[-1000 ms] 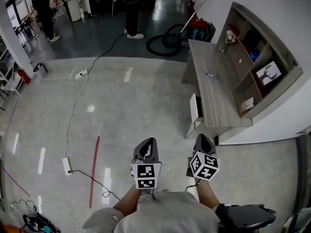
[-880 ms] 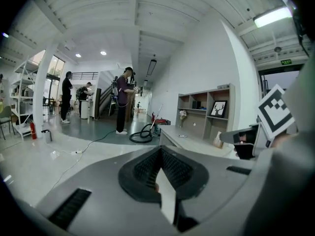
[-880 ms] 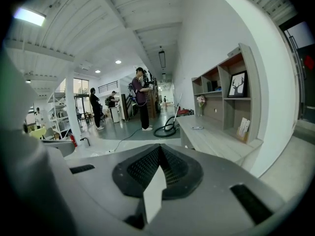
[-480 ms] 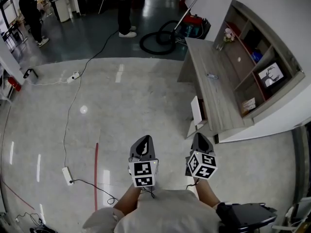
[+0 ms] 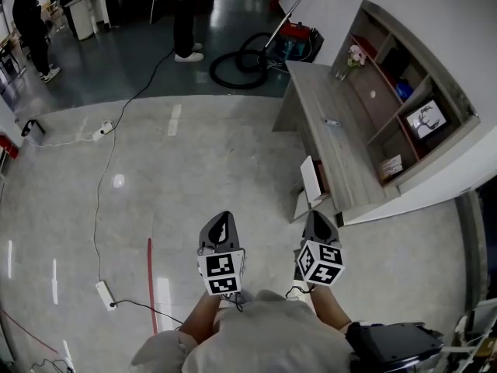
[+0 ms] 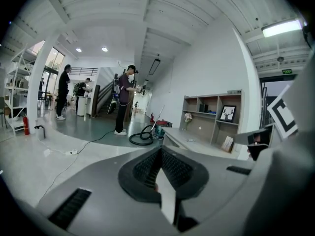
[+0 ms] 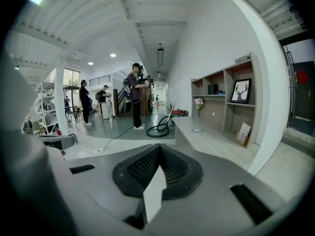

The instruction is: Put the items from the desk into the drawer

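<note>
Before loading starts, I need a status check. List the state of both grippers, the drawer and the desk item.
Left gripper: shut, empty.
Right gripper: shut, empty.
Drawer: pulled open.
Item: lying on the desk, untouched.

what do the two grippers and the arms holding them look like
Both the left gripper and right gripper are grey, pointed wedges; their jaws carry black ribbed pads. Each ends in a white cube with black square markers, a thin dark cable dangling beneath. The person wears a pale top.
</note>
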### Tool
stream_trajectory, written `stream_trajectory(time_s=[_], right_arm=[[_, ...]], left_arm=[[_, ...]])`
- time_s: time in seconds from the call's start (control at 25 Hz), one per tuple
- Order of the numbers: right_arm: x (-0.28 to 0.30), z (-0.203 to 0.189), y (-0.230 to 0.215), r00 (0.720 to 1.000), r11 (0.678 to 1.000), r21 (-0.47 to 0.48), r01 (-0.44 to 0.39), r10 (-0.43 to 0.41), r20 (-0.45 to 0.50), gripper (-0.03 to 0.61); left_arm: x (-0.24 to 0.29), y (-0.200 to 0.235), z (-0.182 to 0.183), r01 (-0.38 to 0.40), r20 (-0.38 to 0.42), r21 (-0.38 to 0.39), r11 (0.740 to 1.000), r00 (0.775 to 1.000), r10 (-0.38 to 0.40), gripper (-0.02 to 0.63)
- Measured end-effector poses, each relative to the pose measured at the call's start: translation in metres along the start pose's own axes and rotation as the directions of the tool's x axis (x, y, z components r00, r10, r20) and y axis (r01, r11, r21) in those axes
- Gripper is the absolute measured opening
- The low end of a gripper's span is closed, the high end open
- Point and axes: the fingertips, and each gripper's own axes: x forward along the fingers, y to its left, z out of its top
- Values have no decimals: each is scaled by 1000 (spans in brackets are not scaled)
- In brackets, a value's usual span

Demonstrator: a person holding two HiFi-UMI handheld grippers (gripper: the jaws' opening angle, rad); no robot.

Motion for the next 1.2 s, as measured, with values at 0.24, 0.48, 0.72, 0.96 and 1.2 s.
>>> stream_trajectory(time_s=[0.24,0.48,0.72,0.96,1.2], right_arm=[[2,7,-5,999,999,-39,38,-38,-1,-2],[4,10,-8,998,997,-31,64,-65,-10,-2],[34,14,-2,999,999,-27,43,-43,-1,-2],[82,19,-9,999,999,19,45,-45,2,-2],[127,24,-37,996,993,82,87,-87,-2,-2]], left_arm=[[15,15,5,-15,14,-10,1000,1000,16,-3],[19,14,12,10,17,4,1000,1000,-10,-3],[40,17,16,12,15,28,1000,1000,-13,-3],[80,17,27,27,-7,80,996,1000,-26,-3],[139,8,28,72,-70,128,989,996,-63,-3]])
